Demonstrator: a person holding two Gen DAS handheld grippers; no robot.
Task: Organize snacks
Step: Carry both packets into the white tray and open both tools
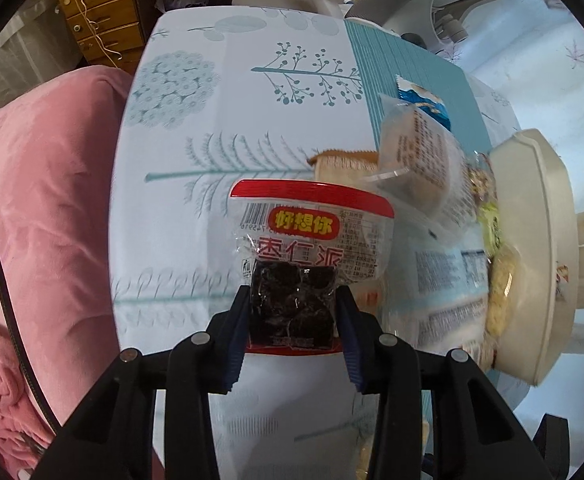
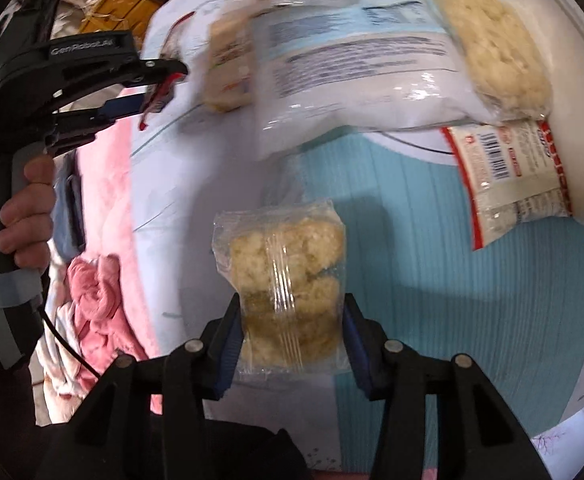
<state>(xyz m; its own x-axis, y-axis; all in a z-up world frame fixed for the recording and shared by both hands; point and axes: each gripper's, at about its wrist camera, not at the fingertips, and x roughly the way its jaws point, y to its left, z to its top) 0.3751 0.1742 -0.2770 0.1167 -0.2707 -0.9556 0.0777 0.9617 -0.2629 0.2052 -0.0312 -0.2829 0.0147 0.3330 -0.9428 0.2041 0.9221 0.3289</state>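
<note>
Tool [image 1: 294,300] over packet's [image 1: 310,248] lower print

I'm working in a home, likely a bedroom: a pink blanket [image 1: 44,216] lies beside the table's leaf-print cloth [image 1: 220,120], with a wooden chest of drawers [image 1: 100,12] behind and crumpled pink clothes [image 2: 96,300] nearby.

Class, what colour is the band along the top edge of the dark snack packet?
Red band on the snack packet; clearest in the left wrist view.

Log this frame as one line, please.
left gripper: shut on dark snack packet | right gripper: shut on pale cookie packet | both lifted over table
</note>
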